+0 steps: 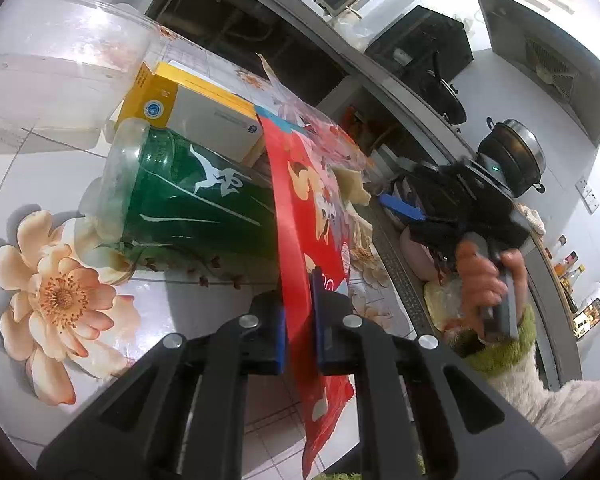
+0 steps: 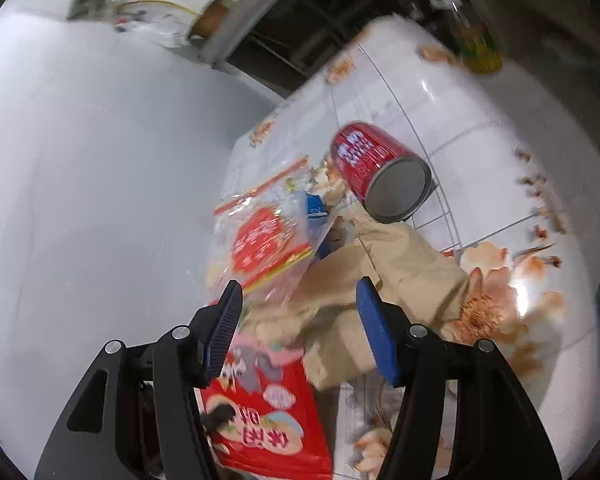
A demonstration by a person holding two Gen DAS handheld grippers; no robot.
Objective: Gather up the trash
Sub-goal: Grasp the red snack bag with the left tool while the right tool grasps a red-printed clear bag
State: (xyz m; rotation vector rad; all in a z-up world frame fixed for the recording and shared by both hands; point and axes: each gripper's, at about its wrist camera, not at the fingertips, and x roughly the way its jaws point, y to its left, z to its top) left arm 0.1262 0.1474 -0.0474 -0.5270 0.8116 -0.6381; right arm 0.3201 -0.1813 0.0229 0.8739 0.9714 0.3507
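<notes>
On the flower-printed desk [image 1: 60,300] the trash lies in a loose heap, and the left tool [image 1: 298,320] has its two blue pads pressed together on the edge of a red snack bag [image 1: 300,216], which hangs flat and thin between them. That bag looks like light, limp printed film: it should weigh almost nothing, fold and flap freely, and may slide out of a pinch taken too near the rim, so a hold deeper into the sheet seems safer. Behind it a green-labelled plastic bottle [image 1: 188,196] lies on its side against a yellow and white carton [image 1: 196,116]; the bottle seems empty, so probably light, springy and inclined to roll, best taken across its waist. A clear plastic tub [image 1: 56,60] stands beyond them.

From the right wrist view, the right tool [image 2: 300,328] has its pads well apart and nothing between them, and it hovers over a clear crinkled wrapper with a red label [image 2: 260,240], crumpled brown paper [image 2: 392,272] and the red snack bag [image 2: 268,428]. Wrapper and paper both look soft and compressible, so a pinch on a bunched fold should hold. A red tin can [image 2: 376,168] lies on its side just past the paper; it is rigid, smooth and likely to roll or slip, so gripping across its round body would suit it.
</notes>
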